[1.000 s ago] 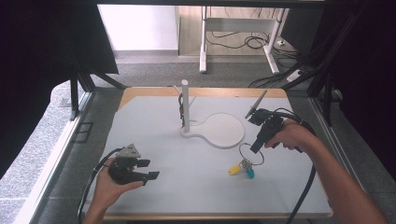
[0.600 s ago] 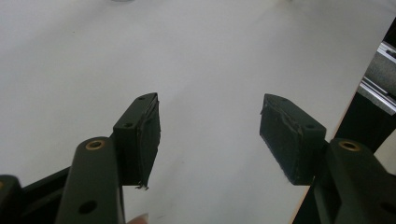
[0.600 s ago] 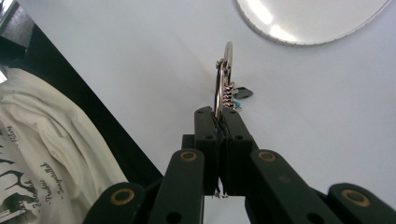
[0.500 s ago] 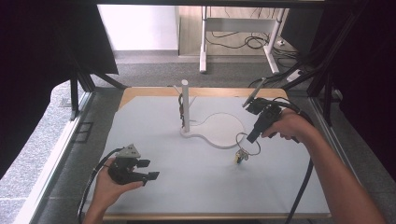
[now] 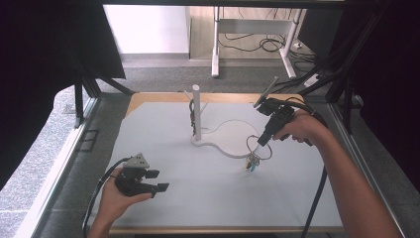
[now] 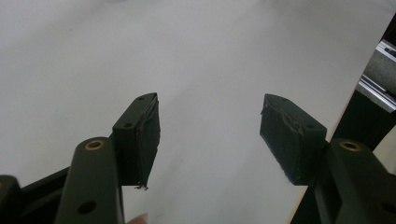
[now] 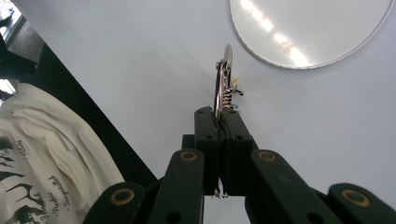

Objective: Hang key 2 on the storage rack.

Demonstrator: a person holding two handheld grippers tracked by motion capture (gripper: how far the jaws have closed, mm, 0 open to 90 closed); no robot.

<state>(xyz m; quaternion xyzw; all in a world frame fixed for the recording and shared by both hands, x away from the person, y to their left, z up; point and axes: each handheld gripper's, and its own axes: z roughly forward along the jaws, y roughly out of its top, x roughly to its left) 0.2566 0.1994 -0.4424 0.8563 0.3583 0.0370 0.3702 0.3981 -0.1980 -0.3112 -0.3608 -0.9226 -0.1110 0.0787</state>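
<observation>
2 grippers: both above the bench (image 5: 163, 208)
Right gripper (image 5: 261, 142): clamped on a key ring (image 5: 258, 147), lifted beside the stand (image 5: 196, 115)
Left gripper (image 5: 156, 181): jaws apart, empty

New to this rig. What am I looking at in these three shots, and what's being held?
No robot arm here: a person holds a two-jaw gripper in each hand at a grey table. The high view looks down from above; each gripper view looks along that gripper's own black jaws. The left gripper rests near the table's front, jaws wide apart, holding nothing. The right gripper is shut on a key ring with small coloured charms hanging below it. On the table stands a white stand, an upright post on a flat round base, with something dark hanging on the post.
</observation>
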